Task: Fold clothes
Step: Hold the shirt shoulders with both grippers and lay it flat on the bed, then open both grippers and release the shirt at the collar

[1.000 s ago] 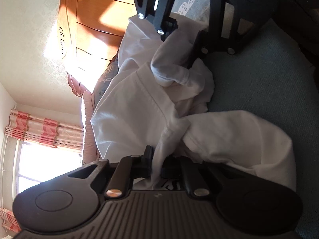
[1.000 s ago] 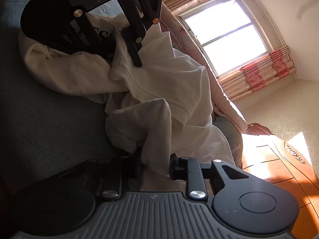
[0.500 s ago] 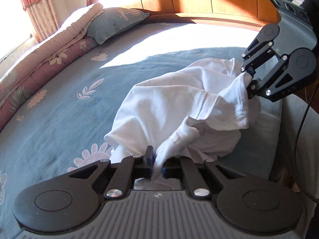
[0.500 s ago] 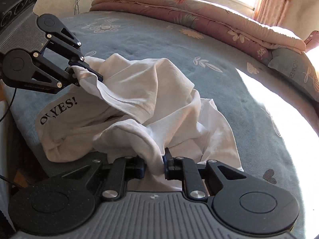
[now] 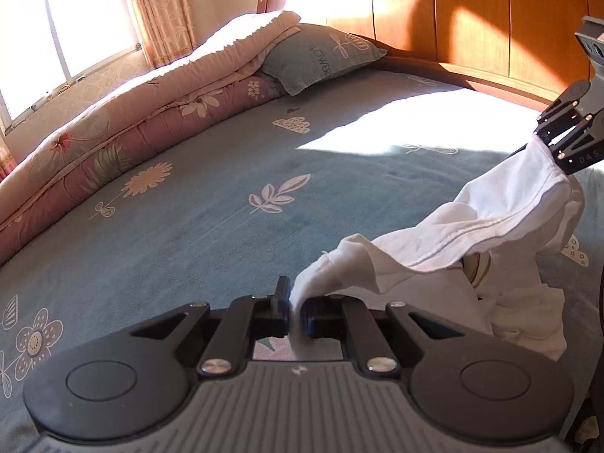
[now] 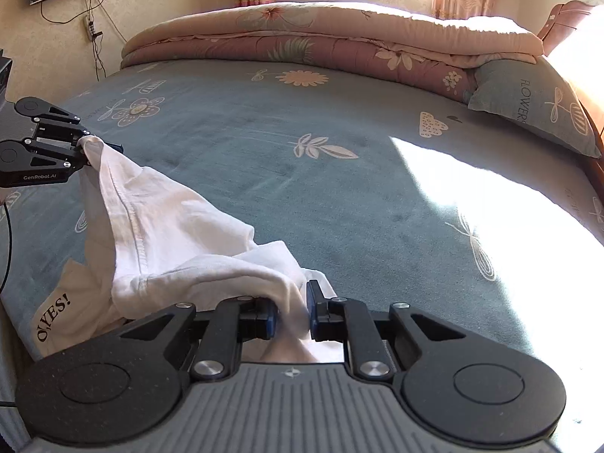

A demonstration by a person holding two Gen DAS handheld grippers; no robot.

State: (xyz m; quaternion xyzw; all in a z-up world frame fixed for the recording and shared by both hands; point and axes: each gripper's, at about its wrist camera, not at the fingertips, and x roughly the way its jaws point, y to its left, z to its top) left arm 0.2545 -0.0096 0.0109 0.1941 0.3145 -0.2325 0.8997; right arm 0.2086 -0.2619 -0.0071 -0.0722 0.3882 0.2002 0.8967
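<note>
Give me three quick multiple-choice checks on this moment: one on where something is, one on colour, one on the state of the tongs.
1. Where does the teal pillow lie?
A. at the wooden headboard, beside the rolled quilt
B. under the shirt
C. on the floor

2. What colour is the shirt held by both tongs?
A. red
B. white with black lettering
C. navy

3. How do the right tongs stand?
A. wide open, nothing between them
B. out of view
C. shut on the shirt's cloth

Key: 1 A, it rests against the headboard next to the quilt. 2 B, white cloth, black print. 3 C, cloth is bunched between the fingers; the left tongs pinch it too.
</note>
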